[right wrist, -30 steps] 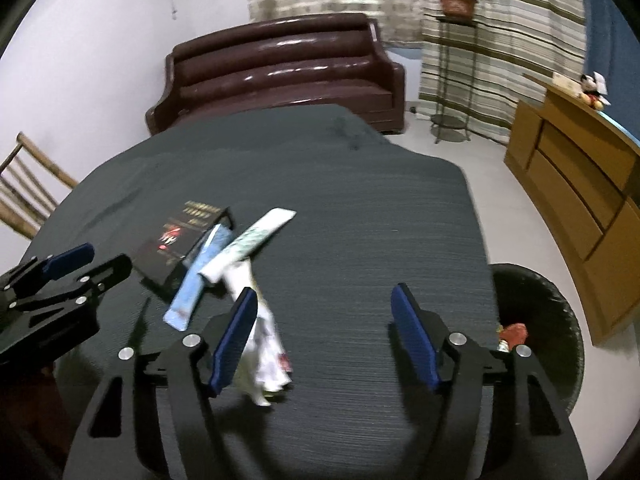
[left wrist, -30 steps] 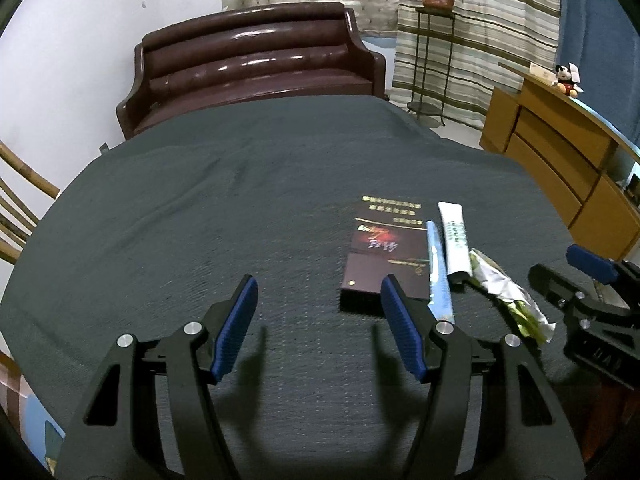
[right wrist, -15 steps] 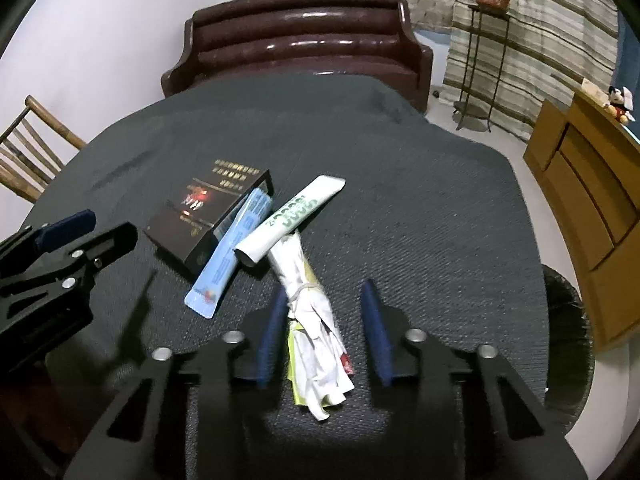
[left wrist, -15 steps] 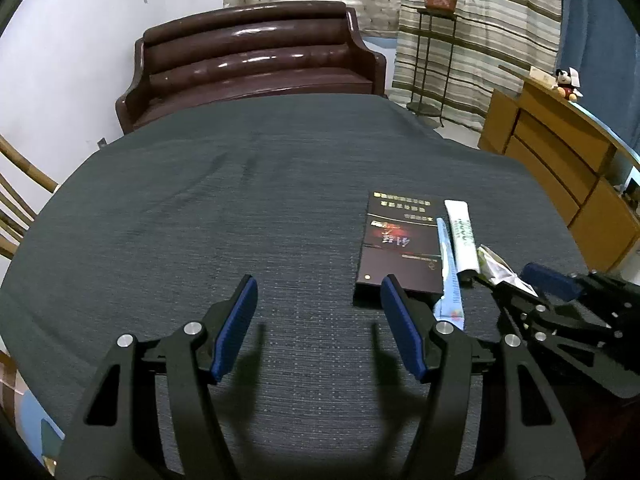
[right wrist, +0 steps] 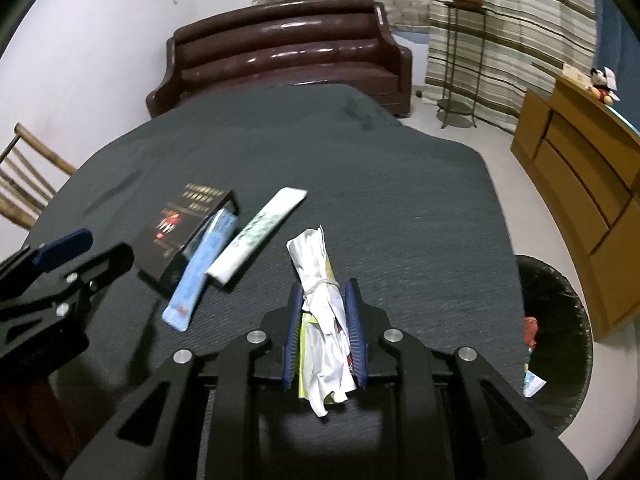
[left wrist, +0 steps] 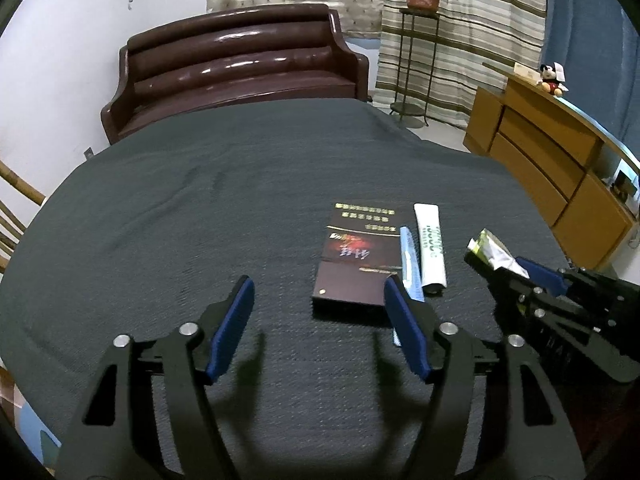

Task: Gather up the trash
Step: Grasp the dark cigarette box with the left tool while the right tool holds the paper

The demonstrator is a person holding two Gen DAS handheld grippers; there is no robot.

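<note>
Clamping now: right gripper (right wrist: 324, 332) has just been closing, pads squeezing the crumpled wrapper bundle (right wrist: 320, 304) mid-length, near table edge.
Feel: probably light, squashy, may slip; grip by the tie.
Left gripper (left wrist: 318, 328): spread wide, empty.
Farther: blue sachet (right wrist: 202, 270), white tube (right wrist: 258, 234), dark box (right wrist: 182, 230).

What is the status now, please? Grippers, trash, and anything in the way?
Right gripper just closed, shut on wrapper. Left gripper open, empty. Box, two sachets on table. Bin right of table, path clear.
</note>
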